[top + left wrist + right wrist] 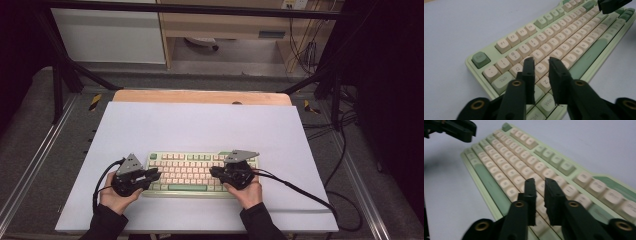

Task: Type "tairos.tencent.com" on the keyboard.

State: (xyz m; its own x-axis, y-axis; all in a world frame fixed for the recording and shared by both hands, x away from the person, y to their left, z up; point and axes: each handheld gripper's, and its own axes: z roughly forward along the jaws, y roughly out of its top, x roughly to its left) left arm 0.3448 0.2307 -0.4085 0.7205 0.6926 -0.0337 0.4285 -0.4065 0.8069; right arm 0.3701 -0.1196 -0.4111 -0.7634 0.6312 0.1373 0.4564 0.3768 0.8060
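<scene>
A pale green keyboard [187, 167] with cream keys lies on the white sheet [200, 125], near its front edge. My left gripper [156, 175] hovers over the keyboard's left end, its jaws a little apart above the letter keys [541, 60] with nothing between them. My right gripper [214, 172] hovers over the right end, its jaws [540, 181] also narrowly apart and empty. The two grippers point toward each other. In the left gripper view the keyboard [564, 32] runs away to the upper right; in the right gripper view the keyboard [519, 160] runs to the upper left.
The white sheet covers a wooden table [200, 96] set in a metal frame. A black cable [300, 187] trails from the right gripper across the sheet to the right. Bare sheet stretches behind the keyboard.
</scene>
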